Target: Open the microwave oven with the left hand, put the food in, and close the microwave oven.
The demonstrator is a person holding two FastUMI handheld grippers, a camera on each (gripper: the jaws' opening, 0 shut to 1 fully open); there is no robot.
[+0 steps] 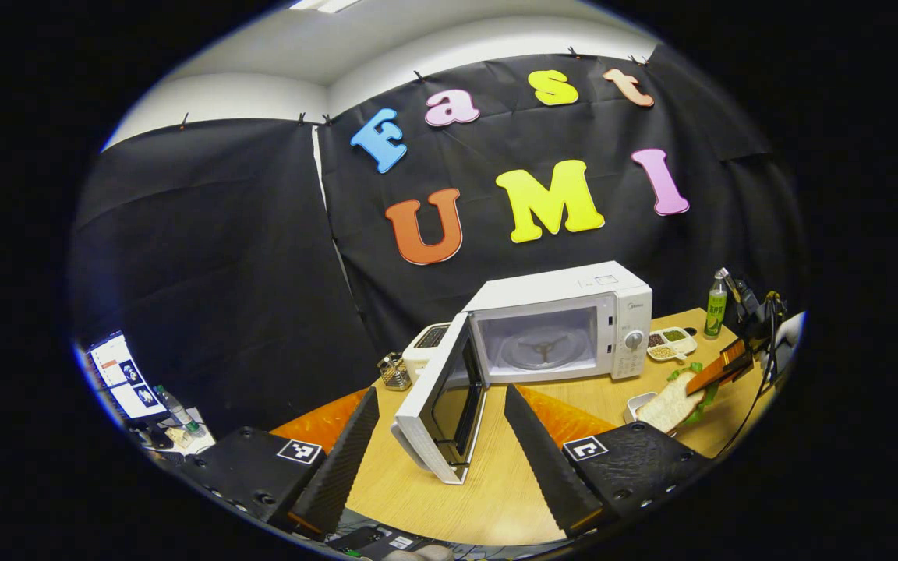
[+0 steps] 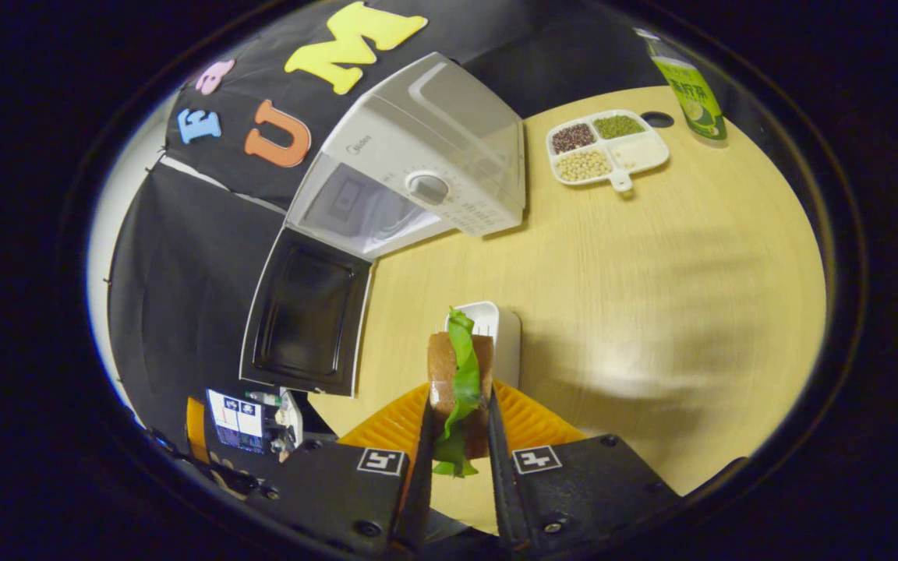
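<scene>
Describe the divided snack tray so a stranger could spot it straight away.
Find the white microwave with its door open on the wooden table. On the dial side of it, toward a green bottle, lies the tray. It is white, flat, with a short handle, and its compartments hold dark, green and pale beans.

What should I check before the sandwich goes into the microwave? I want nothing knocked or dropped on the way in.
1. Microwave door swung fully open: ok.
2. Cavity free, turntable bare: ok.
3. Right gripper shut on the sandwich, both fingers pressing it: ok.
4. Sandwich lifted off the small white dish: cannot tell.
5. Left gripper open, holding nothing, back from the door: ok.
6. Bean tray and green bottle off the path to the cavity: ok.
</scene>
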